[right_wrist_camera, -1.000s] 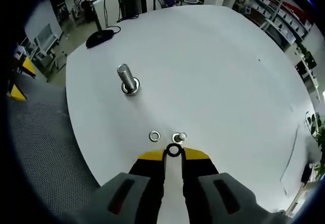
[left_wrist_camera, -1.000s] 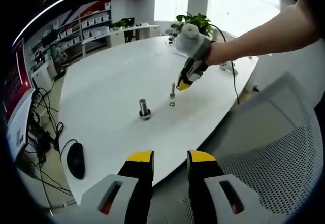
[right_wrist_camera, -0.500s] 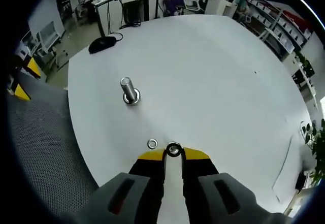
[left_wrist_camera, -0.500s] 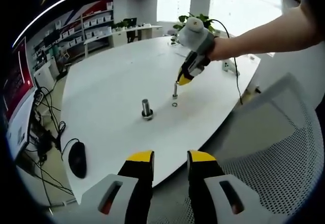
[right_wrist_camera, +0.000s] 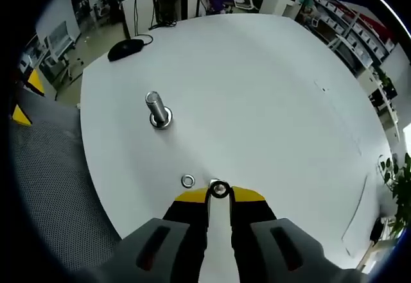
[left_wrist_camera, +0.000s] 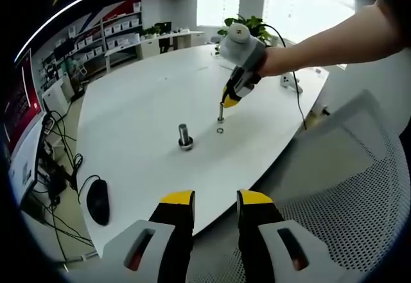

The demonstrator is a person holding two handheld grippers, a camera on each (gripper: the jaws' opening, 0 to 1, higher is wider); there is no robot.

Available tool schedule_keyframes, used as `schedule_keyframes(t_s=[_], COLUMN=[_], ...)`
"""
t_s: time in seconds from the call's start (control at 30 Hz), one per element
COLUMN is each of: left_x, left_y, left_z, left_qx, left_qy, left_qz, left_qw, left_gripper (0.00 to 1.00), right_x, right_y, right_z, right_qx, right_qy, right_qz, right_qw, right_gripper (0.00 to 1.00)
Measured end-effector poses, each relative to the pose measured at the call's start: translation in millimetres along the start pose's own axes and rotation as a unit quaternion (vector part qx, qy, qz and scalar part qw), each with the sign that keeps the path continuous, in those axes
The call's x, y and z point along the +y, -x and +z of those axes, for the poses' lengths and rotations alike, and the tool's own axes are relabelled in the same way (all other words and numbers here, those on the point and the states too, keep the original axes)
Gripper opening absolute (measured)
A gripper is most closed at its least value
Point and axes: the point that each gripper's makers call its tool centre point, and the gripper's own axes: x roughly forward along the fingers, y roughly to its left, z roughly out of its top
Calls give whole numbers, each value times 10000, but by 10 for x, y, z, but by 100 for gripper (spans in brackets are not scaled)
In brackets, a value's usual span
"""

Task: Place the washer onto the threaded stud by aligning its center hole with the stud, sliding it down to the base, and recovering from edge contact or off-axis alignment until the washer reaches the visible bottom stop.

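Note:
My right gripper (right_wrist_camera: 219,197) is shut on a small steel washer (right_wrist_camera: 219,190) held flat between its yellow tips. The thin threaded stud (left_wrist_camera: 220,112) stands upright on the white table (left_wrist_camera: 141,97). In the right gripper view the stud's top (right_wrist_camera: 212,183) peeks out just behind the washer, so the washer hangs right over it. In the left gripper view the right gripper (left_wrist_camera: 232,95) hovers at the stud's top, held by a person's arm. My left gripper (left_wrist_camera: 215,207) stays open, low and off the table's near edge.
A second loose washer (right_wrist_camera: 187,180) lies beside the stud's base. A thicker bolt (right_wrist_camera: 157,110) stands upright farther left. A black mouse (left_wrist_camera: 96,201) sits near the table edge. A mesh chair (left_wrist_camera: 340,206) is below the left gripper.
The right gripper has carried the washer forward, from short of the stud to directly over its top. The left gripper has stayed put.

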Motion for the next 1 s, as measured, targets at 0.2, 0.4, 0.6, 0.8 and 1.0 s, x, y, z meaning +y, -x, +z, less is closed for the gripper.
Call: schedule_keyframes(t_s=[0.2,0.4,0.6,0.8,1.0], left_x=[1,1,15,2,-4], left_y=[-1,-6,-8,-14,-16], left_z=[-11,-24,-30,-60,-64], left_qx=[28,65,83,157,165], left_qy=[-15,-30,-24,-40,-36], left_qz=[15,15,39,32,15], left_qw=[10000,10000,10000,9999,9999], left_gripper=[24,24,23,22,22], right_x=[-11,-27,-1,9,18], right_y=[-52,-129,-241,-371,-455], right_z=[-10,-28,-65,-100,-146], right_qx=[78,153,288,392,452], right_qy=[70,79,97,121,69], right_qz=[0,36,106,175,197], right_qw=[9999,9998,9995,9990,9988], right_gripper=[14,14,14,14,14])
